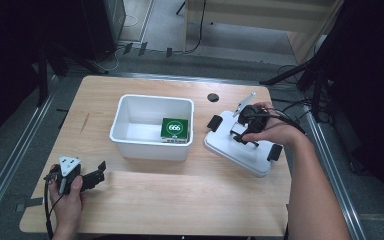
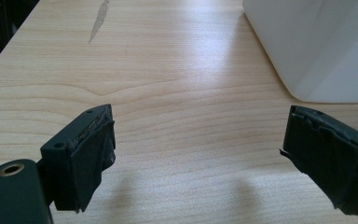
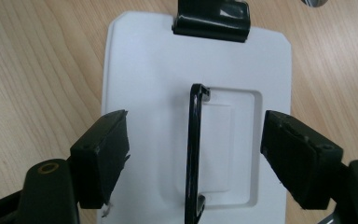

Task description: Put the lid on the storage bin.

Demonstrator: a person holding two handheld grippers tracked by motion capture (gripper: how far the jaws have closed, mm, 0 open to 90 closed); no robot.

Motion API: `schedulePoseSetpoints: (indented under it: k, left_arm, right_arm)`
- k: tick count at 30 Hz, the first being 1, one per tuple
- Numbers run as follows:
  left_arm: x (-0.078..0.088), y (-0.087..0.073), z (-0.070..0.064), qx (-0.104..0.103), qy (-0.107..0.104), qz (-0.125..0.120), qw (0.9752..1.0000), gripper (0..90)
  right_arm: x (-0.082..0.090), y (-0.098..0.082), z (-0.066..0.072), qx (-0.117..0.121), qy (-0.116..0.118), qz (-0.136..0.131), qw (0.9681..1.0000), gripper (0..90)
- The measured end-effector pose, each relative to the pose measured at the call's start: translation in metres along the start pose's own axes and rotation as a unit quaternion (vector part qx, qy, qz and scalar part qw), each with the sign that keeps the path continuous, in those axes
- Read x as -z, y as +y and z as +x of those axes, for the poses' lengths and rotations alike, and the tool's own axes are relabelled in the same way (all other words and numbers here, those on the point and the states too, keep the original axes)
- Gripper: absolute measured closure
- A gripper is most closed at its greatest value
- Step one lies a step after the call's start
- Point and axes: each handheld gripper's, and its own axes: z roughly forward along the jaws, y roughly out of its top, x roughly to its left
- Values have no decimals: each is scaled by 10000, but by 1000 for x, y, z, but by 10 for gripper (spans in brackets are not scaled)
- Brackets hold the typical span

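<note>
The left gripper (image 1: 94, 176) rests low at the near left corner of the wooden table (image 1: 145, 200), held in the person's left hand (image 1: 67, 200); in the left gripper view its jaws stand wide apart over bare wood with nothing between the pads, and the rounded corner of the white bin (image 2: 317, 46) shows ahead at upper right. The white bin (image 1: 150, 145) stands near the middle of the table, open at the top, and a green box (image 1: 175, 130) with a white ring and the digits 666 lies inside against its right wall. To the right of the bin lies the white lid (image 1: 240, 155) — flat on the table, turned at an angle, with a black clip (image 1: 214, 122) at the far-left end and another black clip (image 1: 275, 152) at the near-right end. The right gripper (image 1: 244, 134), held in the right hand (image 1: 272, 127), is directly above the lid's centre. In the right gripper view its jaws are partly open and straddle the lid's black handle (image 3: 194, 149), which stands upright over the recessed panel; the pads (image 3: 103, 154) are clear of the handle on both sides — nothing is gripped. A small dark round disc (image 1: 213, 97) sits on the table beyond the lid.
</note>
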Motion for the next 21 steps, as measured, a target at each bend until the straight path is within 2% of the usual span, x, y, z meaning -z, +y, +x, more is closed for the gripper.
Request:
schedulePoseSetpoints:
  k: [8, 12, 21]
  left_arm:
    - [0, 0, 0, 0, -3, 6, 10000, 97]
    - [0, 0, 0, 6, -6, 12, 10000, 97]
    - [0, 0, 0, 38, -20, -2, 10000, 97]
  right_arm:
    - [-9, -11, -1, -145, 58, 85, 9998, 274]
    - [-12, -14, -1, -272, 85, 110, 9995, 332]
    - [-24, -17, -5, -467, -104, 159, 9987, 517]
